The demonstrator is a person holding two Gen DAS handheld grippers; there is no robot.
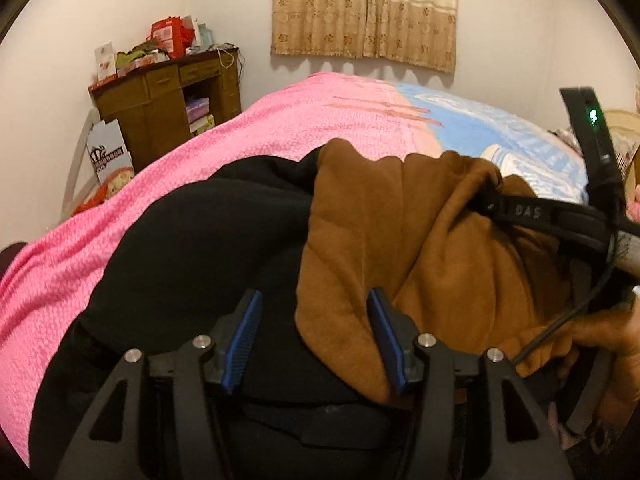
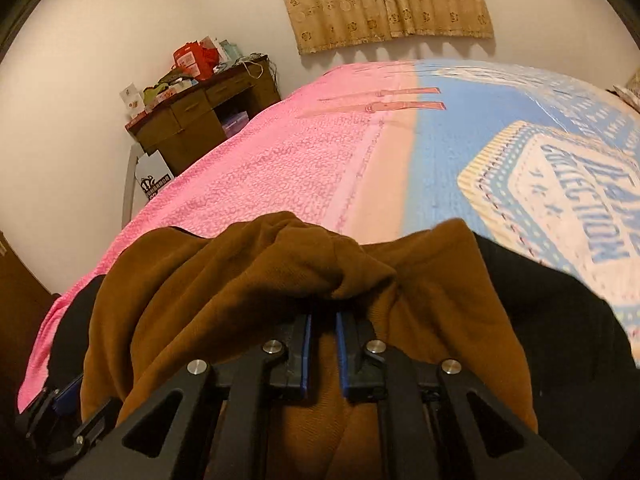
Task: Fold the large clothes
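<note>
Brown fleece garment (image 2: 280, 280) lies bunched over black clothing (image 1: 192, 248) on the pink bedspread (image 2: 280, 152). Right gripper (image 2: 322, 320) pinches its fold; left gripper (image 1: 314, 312) hovers spread (its view alone shows the person's hand (image 1: 604, 344)).

Beyond the heaped brown-lined black garment (image 2: 248, 280), the pink and blue patterned bedspread (image 2: 304, 160) lies flat and bare as far as the cream wall, open to passage. Left of the bedspread, a cluttered dark wooden desk (image 1: 168, 96) and a leaning printed cardboard box (image 1: 108, 152) block the bedside gap.
</note>
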